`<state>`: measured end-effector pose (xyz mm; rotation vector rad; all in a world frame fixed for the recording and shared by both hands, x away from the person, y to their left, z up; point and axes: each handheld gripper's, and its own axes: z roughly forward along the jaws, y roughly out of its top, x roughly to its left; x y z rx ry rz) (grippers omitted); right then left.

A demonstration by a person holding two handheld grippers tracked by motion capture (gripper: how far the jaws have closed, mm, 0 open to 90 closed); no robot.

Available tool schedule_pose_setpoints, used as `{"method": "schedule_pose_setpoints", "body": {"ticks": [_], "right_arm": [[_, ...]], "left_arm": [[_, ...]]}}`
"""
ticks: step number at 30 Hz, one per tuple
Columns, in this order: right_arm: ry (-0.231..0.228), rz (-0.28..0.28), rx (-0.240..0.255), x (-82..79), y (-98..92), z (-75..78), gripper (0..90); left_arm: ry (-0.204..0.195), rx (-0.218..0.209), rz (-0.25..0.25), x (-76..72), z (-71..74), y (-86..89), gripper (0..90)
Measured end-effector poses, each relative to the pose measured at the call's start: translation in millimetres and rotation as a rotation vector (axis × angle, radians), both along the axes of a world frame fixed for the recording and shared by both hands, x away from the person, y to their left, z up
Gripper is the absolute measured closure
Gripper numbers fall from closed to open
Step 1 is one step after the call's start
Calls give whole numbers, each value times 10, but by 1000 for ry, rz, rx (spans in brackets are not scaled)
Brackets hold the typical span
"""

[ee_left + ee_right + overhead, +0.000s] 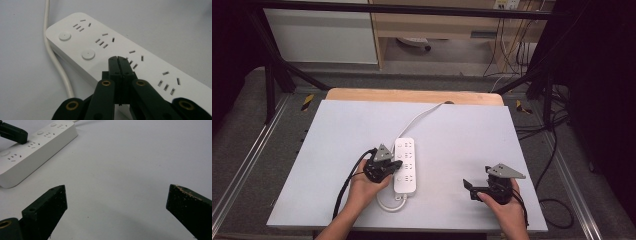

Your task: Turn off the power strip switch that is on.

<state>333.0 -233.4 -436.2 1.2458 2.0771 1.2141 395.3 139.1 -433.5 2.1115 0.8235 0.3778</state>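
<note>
A white power strip [405,165] lay lengthwise near the middle of a pale table [337,150], its cord [419,117] running toward the far edge. The left gripper [398,164], jaws pressed together with nothing between them, hovered at the strip's left side over its sockets. The right gripper [468,190] rested well apart to the right, jaws spread wide and empty.

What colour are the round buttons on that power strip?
White, like the power strip itself; the buttons show best in the left gripper view.
</note>
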Motion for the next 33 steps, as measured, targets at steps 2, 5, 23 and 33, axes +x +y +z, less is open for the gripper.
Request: {"method": "schedule_pose_setpoints", "body": {"ticks": [2, 5, 23, 33], "right_arm": [[1, -1, -2, 2, 2, -3, 40], [2, -3, 0, 6, -3, -5, 40], [4, -1, 1, 1, -7, -4, 41], [4, 1, 0, 3, 0, -9, 41]], "left_arm": [[-6, 3, 2, -2, -1, -8, 900], [-4, -1, 5, 6, -4, -11, 900], [-6, -6, 6, 4, -6, -11, 900], [-14, -2, -9, -21, 25, -51, 900]]}}
